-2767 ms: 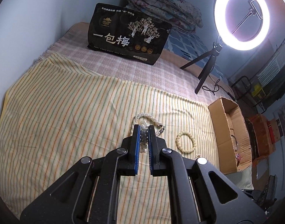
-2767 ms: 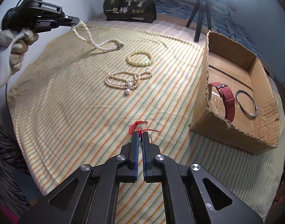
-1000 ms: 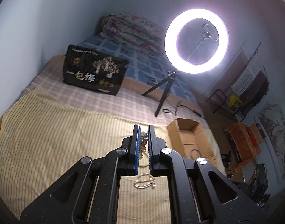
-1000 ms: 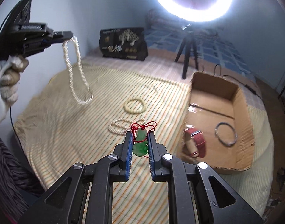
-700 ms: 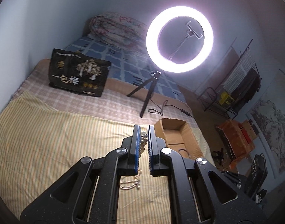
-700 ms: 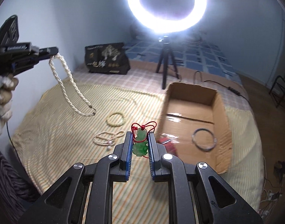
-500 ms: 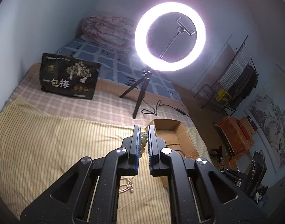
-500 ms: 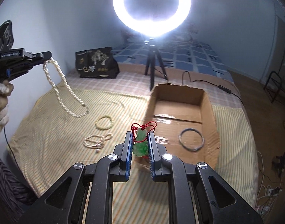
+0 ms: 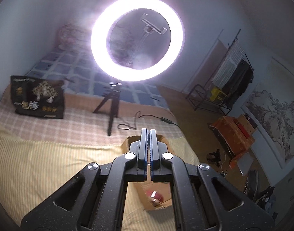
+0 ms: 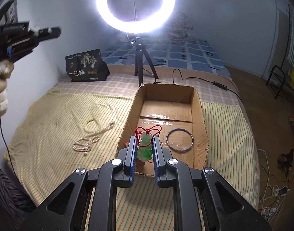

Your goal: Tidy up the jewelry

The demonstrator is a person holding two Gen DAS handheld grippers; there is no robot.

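Blue walls — glaring ring light (image 9: 137,38)

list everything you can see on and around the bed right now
cardboard box: 1, brown, open, on the cloth
metal bangle: 1, silver-grey, on the box floor
red item: 1, in the box, too blurred to name
jade pendant: 1, green on a red cord, above the box
pearl strands: 2 heaps, cream, on the cloth left of the box
striped cloth: 1, yellow, over the bed
black bag: 1, gold print, behind the cloth
ring light: 1, white, on a black tripod
left gripper: black, shut, empty
right gripper: black, gripping the pendant
gloved hand: 1, holds the left gripper
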